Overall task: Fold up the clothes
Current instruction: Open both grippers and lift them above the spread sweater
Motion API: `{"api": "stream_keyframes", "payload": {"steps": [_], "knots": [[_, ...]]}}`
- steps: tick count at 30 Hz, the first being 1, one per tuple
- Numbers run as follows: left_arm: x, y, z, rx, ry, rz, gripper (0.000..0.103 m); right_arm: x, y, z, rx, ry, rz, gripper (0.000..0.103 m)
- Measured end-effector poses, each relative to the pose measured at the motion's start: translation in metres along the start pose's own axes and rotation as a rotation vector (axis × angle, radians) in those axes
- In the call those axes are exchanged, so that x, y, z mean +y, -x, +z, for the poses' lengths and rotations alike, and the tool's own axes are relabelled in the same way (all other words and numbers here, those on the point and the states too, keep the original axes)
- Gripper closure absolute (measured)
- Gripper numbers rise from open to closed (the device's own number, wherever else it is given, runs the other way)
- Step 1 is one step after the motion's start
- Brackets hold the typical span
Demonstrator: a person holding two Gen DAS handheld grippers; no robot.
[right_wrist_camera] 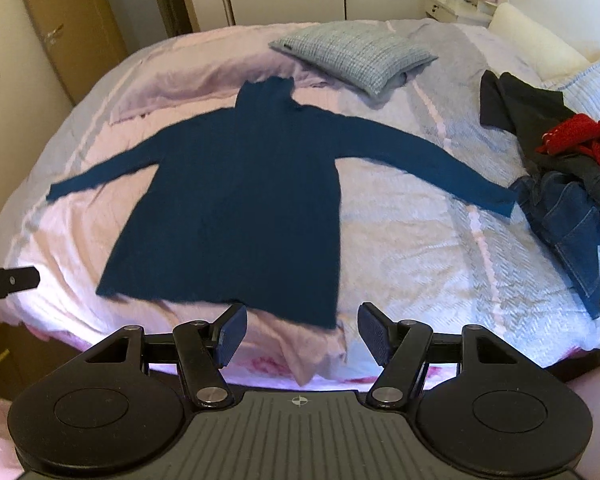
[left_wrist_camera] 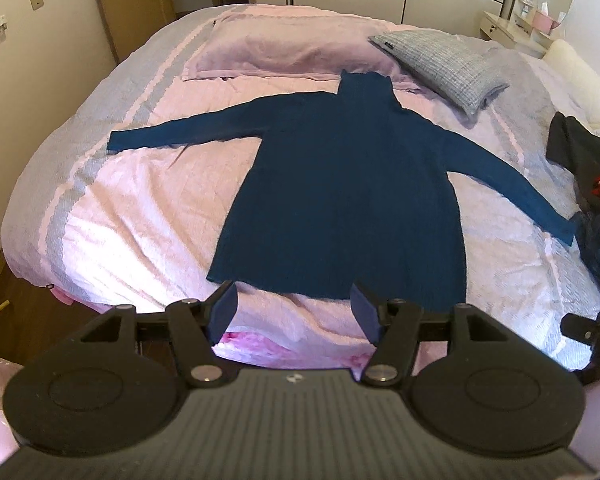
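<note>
Dark teal long-sleeved turtleneck knit sweater (left_wrist_camera: 340,184): spread flat, front side up or down not determinable, on the pink and grey quilted bed (left_wrist_camera: 140,208); collar at the far end, hem at the near edge, both sleeves stretched outward to left and right.

Left hand-held gripper (left_wrist_camera: 296,312): fingers spread wide, nothing between them; poised just short of the sweater hem, left finger pad near the hem's left corner, right pad near the hem's middle. No contact with the fabric discernible.

Right hand-held gripper (right_wrist_camera: 302,332): fingers spread wide, nothing held; placed at the near edge of the bed, sweater (right_wrist_camera: 236,200) lying far and left of it, hem's right corner just beyond the gap between the pads.

Grey woven rectangular cushion (left_wrist_camera: 440,66): far side of the bed, right of the collar, close to it.

Pile of loose garments, black, red and blue denim (right_wrist_camera: 564,168): right side of the bed, beside the tip of the right sleeve.

Pale pink pillow (left_wrist_camera: 268,50): far left, behind the collar.
</note>
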State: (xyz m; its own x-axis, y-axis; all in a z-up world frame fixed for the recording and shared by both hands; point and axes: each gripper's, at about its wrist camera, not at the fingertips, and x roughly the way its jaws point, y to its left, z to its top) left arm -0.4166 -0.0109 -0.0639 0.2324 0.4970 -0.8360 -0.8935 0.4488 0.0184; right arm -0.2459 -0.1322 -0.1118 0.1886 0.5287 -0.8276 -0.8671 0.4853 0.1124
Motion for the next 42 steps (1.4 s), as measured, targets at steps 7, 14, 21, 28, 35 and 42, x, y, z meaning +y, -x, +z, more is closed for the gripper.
{"api": "stream_keyframes", "payload": {"steps": [7, 14, 21, 28, 35, 42], "knots": [[-0.008, 0.009, -0.006, -0.008, -0.020, -0.021, 0.044, -0.008, 0.004, -0.011, 0.043, -0.008, -0.036, 0.038], [-0.016, 0.015, -0.014, -0.003, -0.038, -0.027, 0.044, -0.010, 0.009, -0.021, 0.054, -0.017, -0.049, 0.038], [-0.014, 0.018, -0.025, 0.009, -0.036, -0.010, 0.044, -0.007, 0.011, -0.027, 0.063, -0.011, -0.036, 0.038], [-0.015, 0.023, -0.029, 0.001, -0.034, 0.002, 0.044, -0.007, 0.013, -0.027, 0.054, -0.018, -0.023, 0.038], [-0.016, 0.025, -0.028, -0.006, -0.023, 0.009, 0.044, -0.013, 0.012, -0.024, 0.056, -0.016, -0.011, 0.038], [-0.017, 0.019, -0.025, 0.006, -0.009, 0.021, 0.044, -0.013, 0.003, -0.015, 0.067, -0.019, 0.000, 0.038]]}}
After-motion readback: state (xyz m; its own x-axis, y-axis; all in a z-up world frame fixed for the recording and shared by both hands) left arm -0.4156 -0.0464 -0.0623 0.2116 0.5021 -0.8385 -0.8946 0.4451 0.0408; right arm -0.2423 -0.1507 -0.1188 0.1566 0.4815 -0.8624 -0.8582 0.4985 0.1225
